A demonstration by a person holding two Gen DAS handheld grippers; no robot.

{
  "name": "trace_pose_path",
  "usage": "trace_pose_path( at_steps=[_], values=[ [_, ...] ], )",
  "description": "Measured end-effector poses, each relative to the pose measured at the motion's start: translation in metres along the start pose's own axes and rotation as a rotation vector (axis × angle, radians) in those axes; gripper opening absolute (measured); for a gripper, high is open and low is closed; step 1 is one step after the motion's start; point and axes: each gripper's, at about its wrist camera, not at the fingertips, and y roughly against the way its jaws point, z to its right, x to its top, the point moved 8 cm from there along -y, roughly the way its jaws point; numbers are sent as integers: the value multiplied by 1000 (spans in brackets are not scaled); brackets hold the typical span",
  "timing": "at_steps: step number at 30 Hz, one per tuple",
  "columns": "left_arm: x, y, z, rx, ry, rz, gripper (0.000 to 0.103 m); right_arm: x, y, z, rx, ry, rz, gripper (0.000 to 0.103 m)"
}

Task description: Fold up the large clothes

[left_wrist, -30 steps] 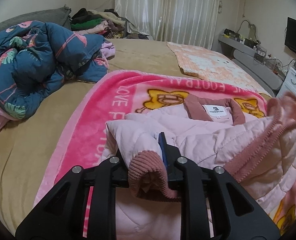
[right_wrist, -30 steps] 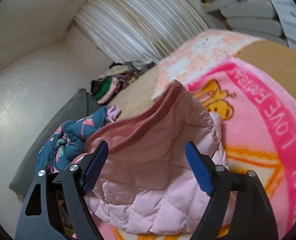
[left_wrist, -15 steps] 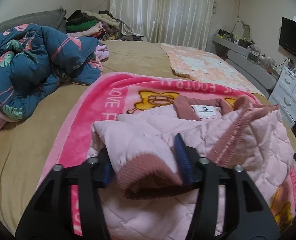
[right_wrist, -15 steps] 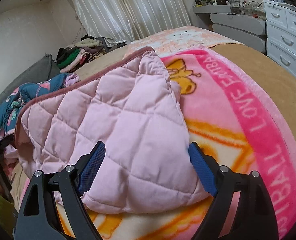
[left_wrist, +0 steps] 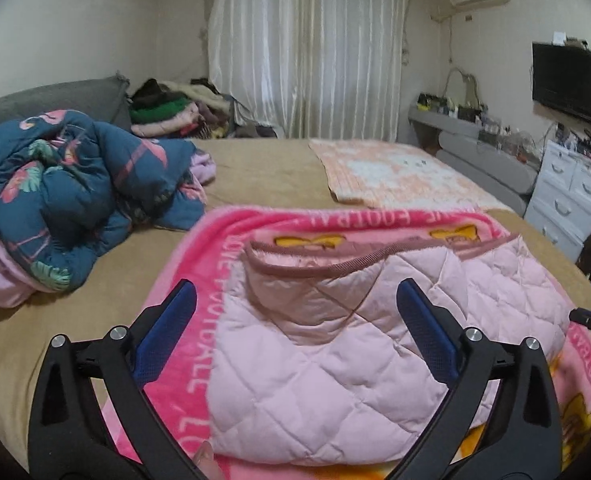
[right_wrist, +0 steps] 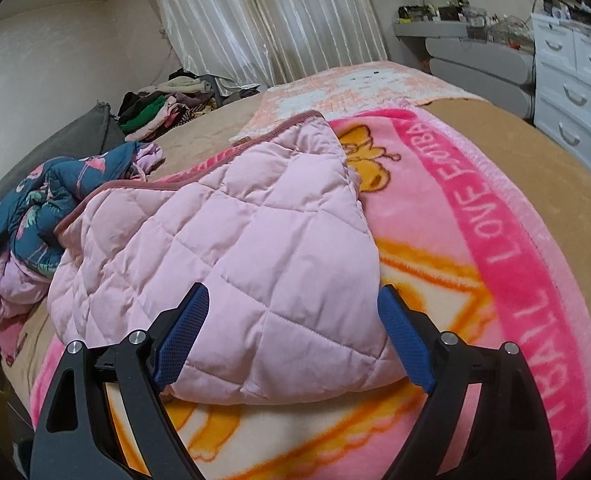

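Pink quilted jacket (left_wrist: 359, 356), trimmed in dusty-rose ribbing, lies folded over on itself on a pink cartoon-print blanket (left_wrist: 199, 364), which is spread over the near part of the tan-sheeted bed (left_wrist: 255, 168). The left claw (left_wrist: 295, 332) has just been opening and now stands wide; the jacket lies between and beyond its blue pads (left_wrist: 163, 336) without being pressed by them. The right claw (right_wrist: 291, 336) also stands wide, its pads (right_wrist: 181, 336) flanking the jacket's near folded edge; no grip is evident. A dark blue floral duvet (left_wrist: 67, 192) is bunched at the bed's left edge. A peach-patterned cloth (left_wrist: 395, 172) lies flat toward the far right corner. A pile of assorted clothes (left_wrist: 171, 112) sits at the far left corner, before the white curtain (left_wrist: 307, 48).
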Motion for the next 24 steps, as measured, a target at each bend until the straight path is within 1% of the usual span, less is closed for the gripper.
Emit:
trace_pose_path(
  at_steps=[3,5,8,9,13,15,17,20,21,23,24],
  values=[
    [-6,2,-17,35,13,0,94,1,3,-1,-14,23,9,87],
    [-21,-7,-31,63,19,-44,94,2,2,-2,-23,32,12,89],
    [-48,-23,-49,70,48,-125,94,3,-1,1,-27,25,13,90],
    [-61,-30,-53,59,66,-159,94,2,-3,2,-24,17,12,90],
    [-98,-47,-63,38,95,-251,94,1,-14,8,-20,-6,1,90],
    [-112,-55,-63,14,95,-289,94,-1,-19,9,-29,-2,-13,90],
    [-124,-64,-58,-37,96,-326,94,-2,-23,8,-33,14,-21,90],
    [-136,-76,-47,-74,76,-357,94,-3,-28,6,-39,40,-25,90],
    [-140,-82,-43,-81,59,-367,94,-4,-31,6,-46,53,-28,90],
    [-145,-89,-38,-88,59,-372,94,-7,-37,8,-62,76,-31,90],
    [-146,-90,-36,-101,66,-370,90,-9,-38,9,-64,84,-29,89]
  ],
)
